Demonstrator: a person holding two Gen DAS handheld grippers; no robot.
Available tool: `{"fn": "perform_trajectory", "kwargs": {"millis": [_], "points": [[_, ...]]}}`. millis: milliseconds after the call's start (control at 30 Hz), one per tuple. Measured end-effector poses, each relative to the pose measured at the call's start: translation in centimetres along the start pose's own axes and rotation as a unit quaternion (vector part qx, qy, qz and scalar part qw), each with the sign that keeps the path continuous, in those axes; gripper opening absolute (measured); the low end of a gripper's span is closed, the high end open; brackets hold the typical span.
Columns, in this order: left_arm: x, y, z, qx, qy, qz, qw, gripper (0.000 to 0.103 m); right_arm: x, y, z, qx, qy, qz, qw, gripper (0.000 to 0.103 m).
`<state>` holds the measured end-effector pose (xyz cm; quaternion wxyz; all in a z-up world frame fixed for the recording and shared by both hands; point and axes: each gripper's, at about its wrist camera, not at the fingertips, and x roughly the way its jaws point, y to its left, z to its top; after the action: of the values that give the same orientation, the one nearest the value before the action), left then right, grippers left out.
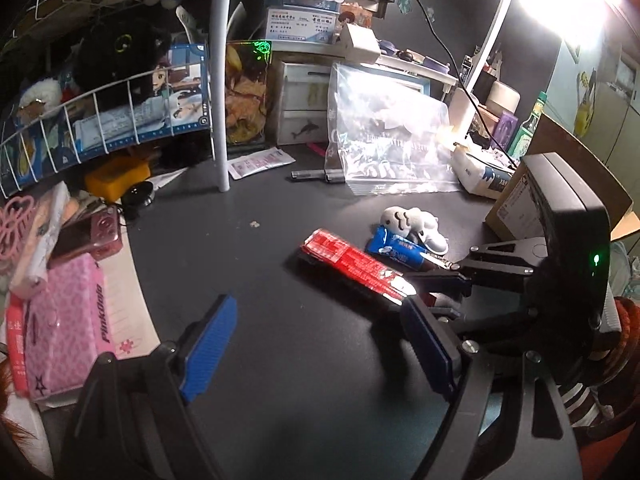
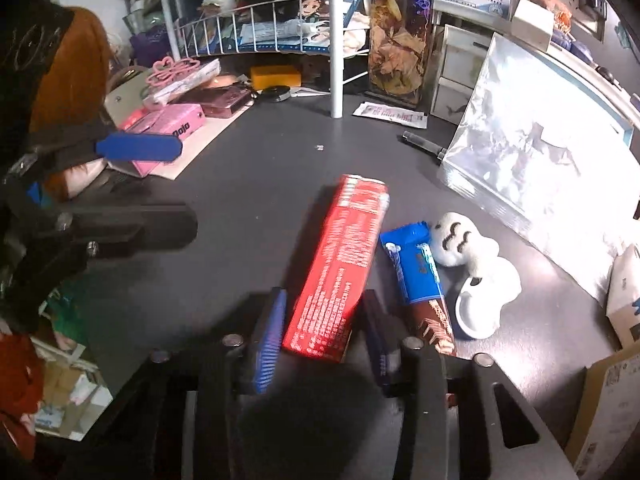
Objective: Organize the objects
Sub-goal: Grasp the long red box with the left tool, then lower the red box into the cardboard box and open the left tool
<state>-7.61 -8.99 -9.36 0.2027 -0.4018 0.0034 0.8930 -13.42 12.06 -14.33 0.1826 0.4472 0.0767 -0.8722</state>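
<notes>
A long red box [image 2: 340, 264] lies on the dark desk [image 2: 248, 160]. My right gripper [image 2: 324, 332] is shut on its near end, with a blue pad against each long side. From the left wrist view the same box [image 1: 352, 266] runs into the right gripper [image 1: 424, 292]. Beside the box lie a blue snack wrapper [image 2: 416, 268] and a white plush figure [image 2: 472, 264]. My left gripper [image 1: 320, 344] hovers open over bare desk to the left of the box, with nothing between its blue pads [image 1: 208, 344].
A clear zip bag [image 1: 388, 136] leans at the back, with a dark pen [image 1: 316, 176] before it. A white pole [image 1: 220, 80] and a wire rack [image 1: 100, 120] stand at the back left. A pink box [image 1: 64, 320] lies left; a cardboard box [image 1: 516, 208] stands right.
</notes>
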Motion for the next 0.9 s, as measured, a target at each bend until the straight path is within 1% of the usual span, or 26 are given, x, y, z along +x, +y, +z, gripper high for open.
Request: {"fn": "perform_trajectory", "kwargs": {"millis": [100,133,233,300,400,467,500,533,567,633,700,800,900], "points": [[0.2,0.1,0.2,-0.005,0.002,-0.009,0.9999,0.082,-0.1,0.2,-0.1,-0.007,-0.004,-0.008,1.0,0.025],[0.3,0.1,0.2,-0.007,0.002,-0.015,0.9999,0.082,-0.5,0.2,-0.3,-0.008,-0.013,-0.007,1.0,0.025],[0.2,-0.3,0.5,-0.012,0.0,-0.039,0.9992,0.082,-2.1,0.8,-0.5,-0.021,-0.033,0.012,0.999,0.025],[-0.1,-0.7,1.0,-0.017,-0.004,-0.063,0.9978,0.082,-3.3,1.3,-0.4,-0.028,-0.045,0.023,0.998,0.025],[-1.4,-1.6,2.0,-0.013,-0.024,-0.086,0.9959,0.081,-5.8,2.0,-0.2,-0.036,-0.065,0.042,0.996,0.025],[-2.4,-2.3,2.8,-0.004,-0.035,-0.096,0.9948,0.073,-7.8,2.4,0.1,-0.04,-0.082,0.053,0.994,0.025],[-2.9,-2.6,3.3,-0.002,-0.04,-0.102,0.994,0.065,-8.8,2.5,0.3,-0.043,-0.091,0.06,0.993,0.025],[-3.5,-2.9,3.7,0.001,-0.044,-0.108,0.9932,0.06,-10.0,2.7,0.5,-0.046,-0.1,0.065,0.992,0.025],[-4.0,-3.2,4.1,0.003,-0.049,-0.117,0.9919,0.058,-10.8,2.8,0.7,-0.049,-0.105,0.064,0.991,0.025],[-5.3,-4.2,5.0,0.013,-0.062,-0.125,0.9901,0.05,-12.3,2.9,1.0,-0.05,-0.115,0.057,0.99,0.025],[-6.3,-5.3,6.0,0.021,-0.072,-0.134,0.9881,0.046,-13.9,2.6,1.3,-0.046,-0.125,0.052,0.99,0.025],[-7.5,-7.2,7.6,0.039,-0.085,-0.136,0.9863,0.046,-16.2,1.7,1.7,-0.036,-0.135,0.045,0.989,0.025],[-8.4,-9.4,9.4,0.057,-0.095,-0.144,0.9834,0.046,-18.7,1.0,1.8,-0.037,-0.15,0.026,0.988,0.025]]}}
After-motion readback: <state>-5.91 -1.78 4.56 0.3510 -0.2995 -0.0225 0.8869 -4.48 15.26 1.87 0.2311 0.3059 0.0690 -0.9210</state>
